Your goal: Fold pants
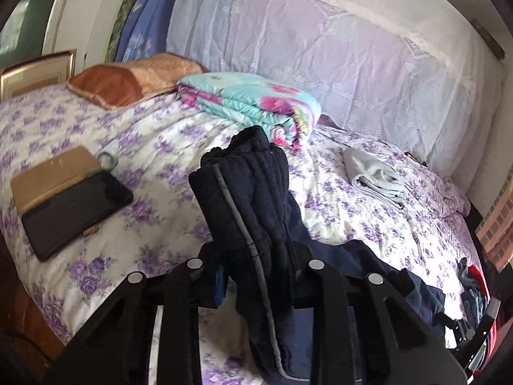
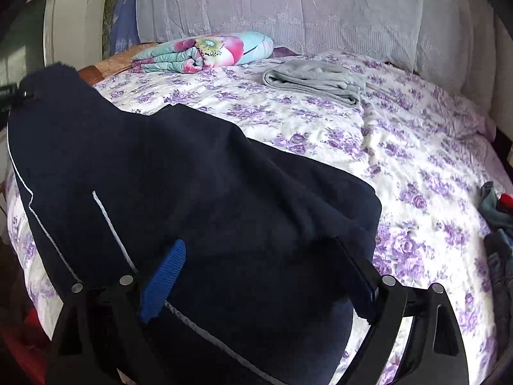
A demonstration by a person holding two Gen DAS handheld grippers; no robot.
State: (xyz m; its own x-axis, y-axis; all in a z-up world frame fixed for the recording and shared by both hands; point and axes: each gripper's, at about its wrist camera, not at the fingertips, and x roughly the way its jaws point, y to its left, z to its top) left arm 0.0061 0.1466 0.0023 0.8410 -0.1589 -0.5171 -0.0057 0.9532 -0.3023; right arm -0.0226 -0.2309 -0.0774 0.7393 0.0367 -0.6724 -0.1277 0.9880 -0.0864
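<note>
- Between the fingers of the left gripper a bunched waistband of the dark navy pants is clamped, standing up toward twelve o'clock in the left wrist view.
- The right gripper has its jaws spread wide; the pants lie draped between and over them, and whether the blue finger pad actually presses cloth cannot be told.
- From both tools the pants spread across the floral bedspread.
- At ten o'clock of the left gripper lie a dark tablet and a brown book, touching.
- At one o'clock lies a folded grey garment.
- At twelve o'clock rests a folded floral quilt.
</note>
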